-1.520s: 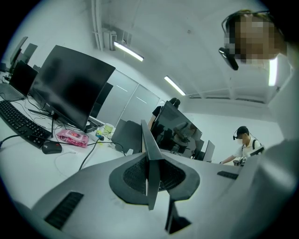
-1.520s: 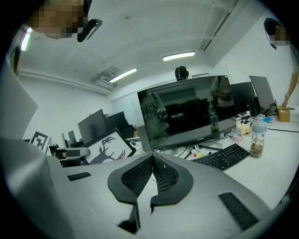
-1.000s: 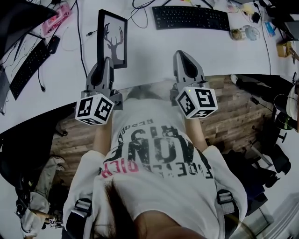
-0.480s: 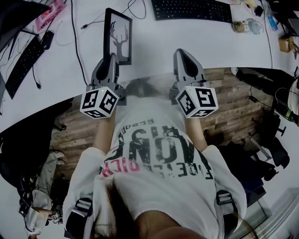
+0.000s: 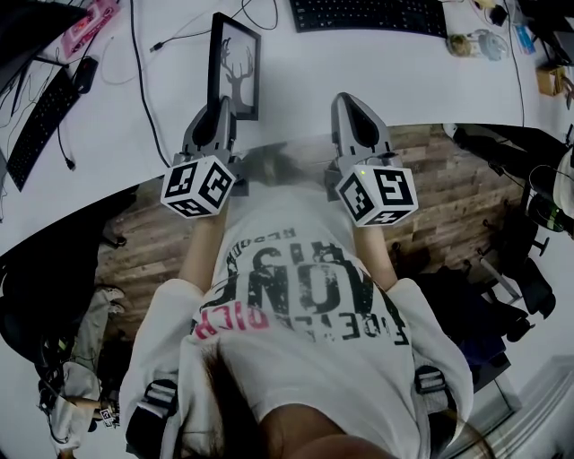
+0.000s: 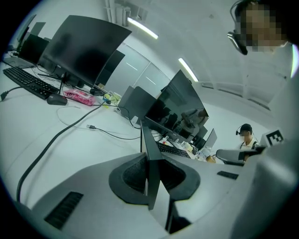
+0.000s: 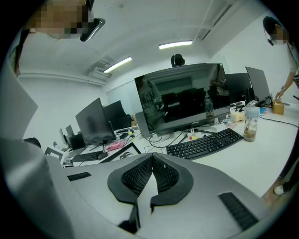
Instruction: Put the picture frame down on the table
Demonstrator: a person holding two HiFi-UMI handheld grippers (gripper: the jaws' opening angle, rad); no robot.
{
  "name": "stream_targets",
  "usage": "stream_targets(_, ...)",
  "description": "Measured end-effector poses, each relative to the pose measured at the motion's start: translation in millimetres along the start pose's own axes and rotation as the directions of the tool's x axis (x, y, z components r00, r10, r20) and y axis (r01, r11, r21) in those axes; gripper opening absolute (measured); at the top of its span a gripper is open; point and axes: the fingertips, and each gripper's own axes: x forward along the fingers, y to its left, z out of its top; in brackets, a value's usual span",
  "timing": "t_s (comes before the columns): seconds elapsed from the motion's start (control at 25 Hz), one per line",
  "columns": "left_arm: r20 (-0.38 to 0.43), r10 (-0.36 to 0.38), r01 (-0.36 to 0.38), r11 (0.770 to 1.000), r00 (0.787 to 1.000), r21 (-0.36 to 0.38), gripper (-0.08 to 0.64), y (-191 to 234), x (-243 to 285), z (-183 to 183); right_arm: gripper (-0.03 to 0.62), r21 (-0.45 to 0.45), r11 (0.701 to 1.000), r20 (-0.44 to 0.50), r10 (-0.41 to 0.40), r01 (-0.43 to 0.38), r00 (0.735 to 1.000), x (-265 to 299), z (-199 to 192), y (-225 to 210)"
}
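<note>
The picture frame [image 5: 235, 67] is black with a deer silhouette on white. It stands nearly upright over the white table [image 5: 421, 90], seen almost edge-on. My left gripper [image 5: 221, 108] is shut on its near bottom edge. In the left gripper view the frame's thin dark edge [image 6: 147, 140] runs up between the ribbed pads of the left gripper [image 6: 150, 158]. Whether the frame's bottom touches the table I cannot tell. My right gripper [image 5: 352, 100] hovers over the table edge to the right, shut with nothing in it. The right gripper [image 7: 152, 162] sees the frame [image 7: 122, 153] off to its left.
A black keyboard [image 5: 368, 15] lies at the back, and a second keyboard [image 5: 36, 125] at the far left. A black cable [image 5: 139, 72] crosses the table left of the frame. A pink item [image 5: 90, 22] and a jar [image 5: 471, 43] sit at the back corners. Monitors [image 7: 182, 95] stand behind.
My left gripper has carried the frame rightward and lower, turning it more edge-on to the head view. The right gripper has hardly moved.
</note>
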Motion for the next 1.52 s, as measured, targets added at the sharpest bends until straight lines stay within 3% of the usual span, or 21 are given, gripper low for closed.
stream_targets(0.16,-0.013,0.005,-0.005,1.000,1.000,0.021,0.038,-1,4,-6,0.000,0.001,1.000,-0.002,-0.003,0.003,1.000,-2,-2,-3)
stream_targets(0.36,-0.094,0.002,0.009,0.993,0.996,0.116,0.038,-3,9,-25,0.000,0.003,1.000,-0.001,-0.001,0.001,1.000,-3,-2,-4)
stream_targets(0.68,-0.144,0.019,-0.002,0.993,0.989,0.116,0.050,2,8,-34,0.000,0.001,1.000,0.011,0.006,-0.006,1.000,-7,0,-6)
stream_targets(1.4,-0.154,0.153,-0.158,0.987,0.976,-0.021,0.104,56,3,-48,0.000,-0.012,1.000,0.022,0.025,-0.025,0.999,-7,7,-9)
stream_targets(1.52,-0.173,0.178,-0.184,0.983,0.969,-0.015,0.119,65,2,-52,0.000,-0.012,0.999,0.018,0.033,-0.033,0.999,-7,6,-7)
